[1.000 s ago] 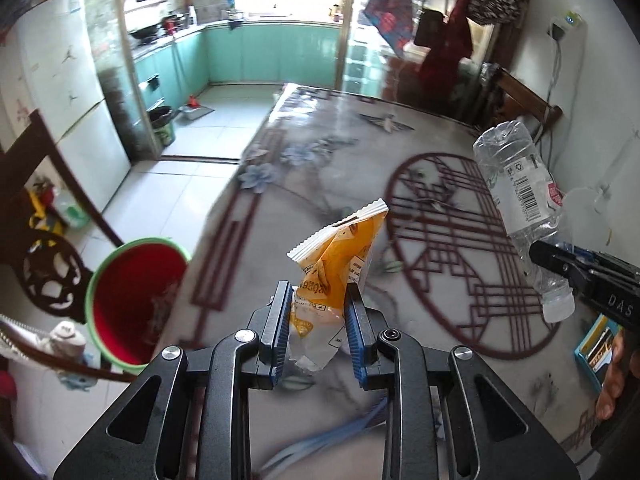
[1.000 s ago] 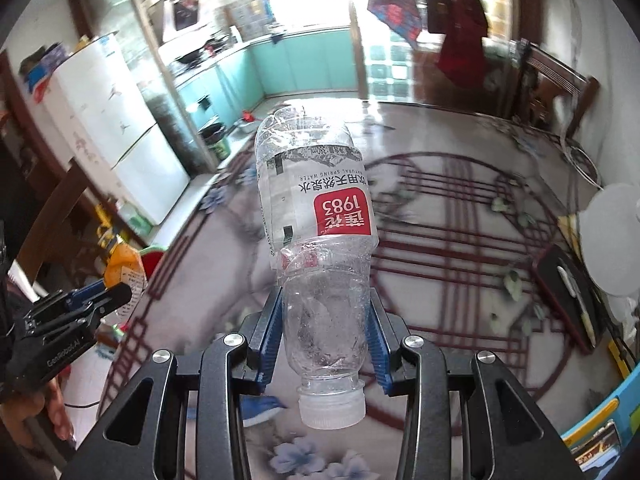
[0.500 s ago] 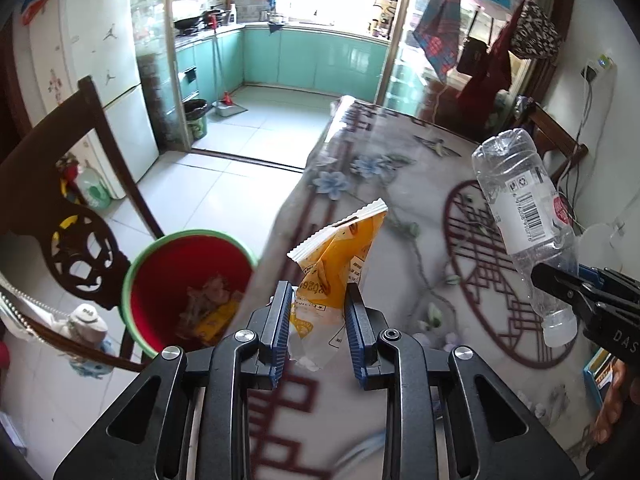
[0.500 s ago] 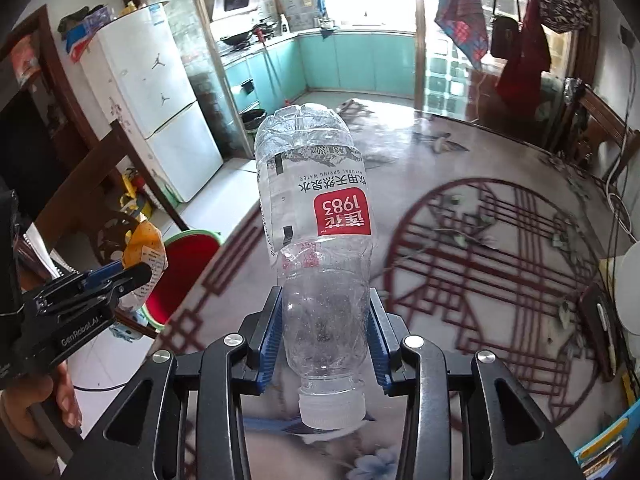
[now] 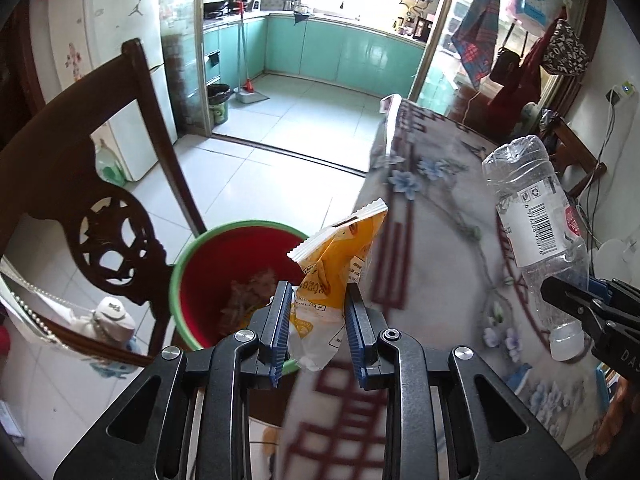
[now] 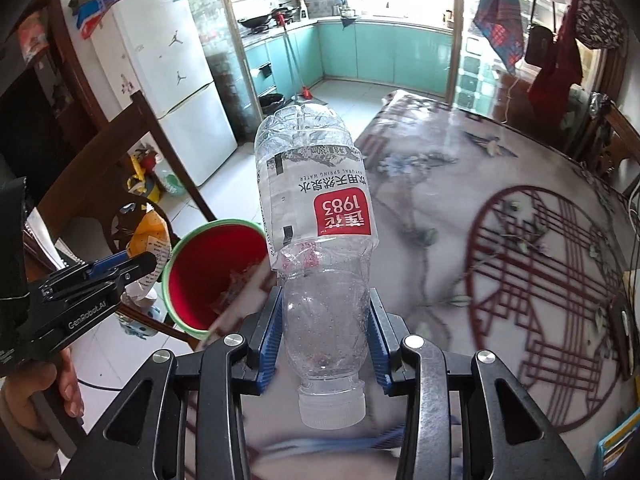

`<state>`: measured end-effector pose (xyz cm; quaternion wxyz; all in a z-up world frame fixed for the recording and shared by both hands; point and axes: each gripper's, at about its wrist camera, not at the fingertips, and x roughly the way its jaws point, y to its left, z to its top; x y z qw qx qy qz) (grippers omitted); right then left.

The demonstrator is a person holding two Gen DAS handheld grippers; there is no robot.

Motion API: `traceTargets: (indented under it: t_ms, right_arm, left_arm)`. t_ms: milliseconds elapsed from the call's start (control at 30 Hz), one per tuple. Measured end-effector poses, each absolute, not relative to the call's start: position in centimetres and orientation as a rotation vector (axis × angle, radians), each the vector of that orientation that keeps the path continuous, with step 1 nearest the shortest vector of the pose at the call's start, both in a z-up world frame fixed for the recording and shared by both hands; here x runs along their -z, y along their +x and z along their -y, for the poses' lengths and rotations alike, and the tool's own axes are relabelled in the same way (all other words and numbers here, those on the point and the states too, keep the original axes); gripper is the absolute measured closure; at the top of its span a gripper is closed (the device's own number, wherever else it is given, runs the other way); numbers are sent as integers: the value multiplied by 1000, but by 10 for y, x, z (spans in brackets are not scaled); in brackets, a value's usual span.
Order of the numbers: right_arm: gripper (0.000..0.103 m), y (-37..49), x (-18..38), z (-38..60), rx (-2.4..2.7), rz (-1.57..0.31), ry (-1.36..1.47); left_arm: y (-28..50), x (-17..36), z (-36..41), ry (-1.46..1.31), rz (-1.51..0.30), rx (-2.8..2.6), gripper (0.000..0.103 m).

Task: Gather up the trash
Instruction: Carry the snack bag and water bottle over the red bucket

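- Left hand-held gripper (image 5: 316, 330) clamps an orange and white snack wrapper (image 5: 336, 276) between its blue pads, the crimped top edge of the pack standing up and away from the jaws.
- Right hand-held gripper (image 6: 324, 344) grips a clear plastic water bottle (image 6: 316, 240) by its lower neck section, cap end nearest the camera and base pointing away; a red label with the figures 1983 shows upside down.
- Below and left of the wrapper sits a red bin (image 5: 240, 276) with a green rim, standing on the pale tiled floor (image 5: 256, 168); scraps of rubbish already lie inside it.
- In the left wrist view the wrapper hangs over the near right part of the bin's rim, at the edge of the counter (image 5: 440, 232).
- In the right wrist view the bottle hangs over the counter's patterned cloth, with the bin off to its left.
- Beside the bin stands a dark carved wooden chair (image 5: 100, 208), and a white fridge (image 6: 168, 80) stands farther back by the kitchen doorway.
- Part of a person's hand (image 6: 60, 392) is visible under the left tool in the right wrist view.
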<state>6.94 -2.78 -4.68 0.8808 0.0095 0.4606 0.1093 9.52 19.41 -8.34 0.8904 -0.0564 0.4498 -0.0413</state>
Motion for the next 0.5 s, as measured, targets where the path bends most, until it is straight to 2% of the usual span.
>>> traceTargets:
  t_ms: [500]
  right_arm:
    - [66,104,72,-75,-288,-1020,-21]
  left_arm:
    - [127,96,-269,-128,-961,50,78]
